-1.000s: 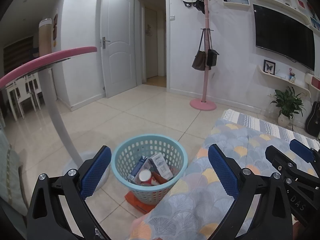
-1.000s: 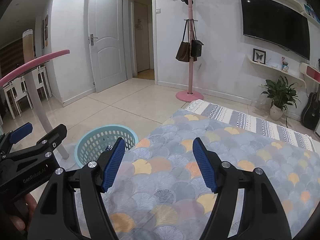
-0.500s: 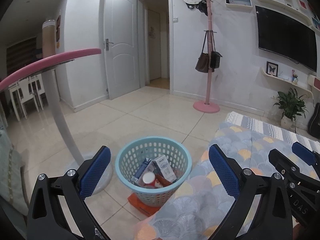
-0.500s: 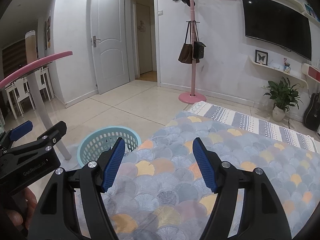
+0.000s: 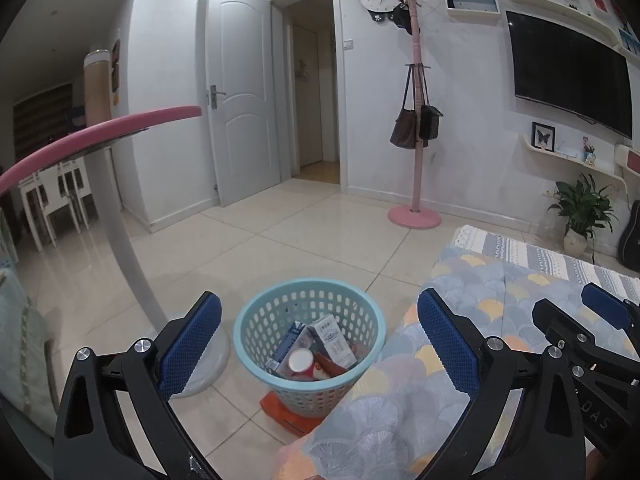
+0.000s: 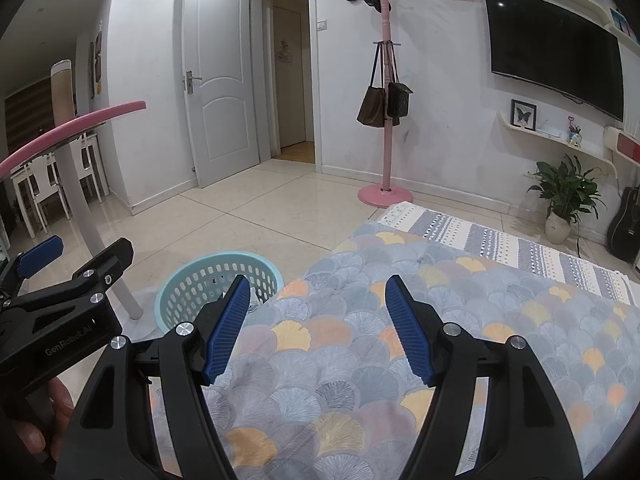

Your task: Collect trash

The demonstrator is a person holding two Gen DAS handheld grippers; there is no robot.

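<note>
The left gripper (image 5: 318, 340) is hanging above the light-blue basket (image 5: 256, 332), its tongs spread wide and holding nothing. The basket is standing on the tiled floor (image 5: 320, 240), just beside the edge of the patterned cloth (image 5: 500, 280) — inside it are lying two blue-and-white cartons (image 5: 332, 340) and a red cup (image 5: 301, 360). The right gripper (image 6: 318, 328) is hovering over the cloth, tongs likewise spread and empty — the basket (image 6: 180, 292) showing past its left finger.
</note>
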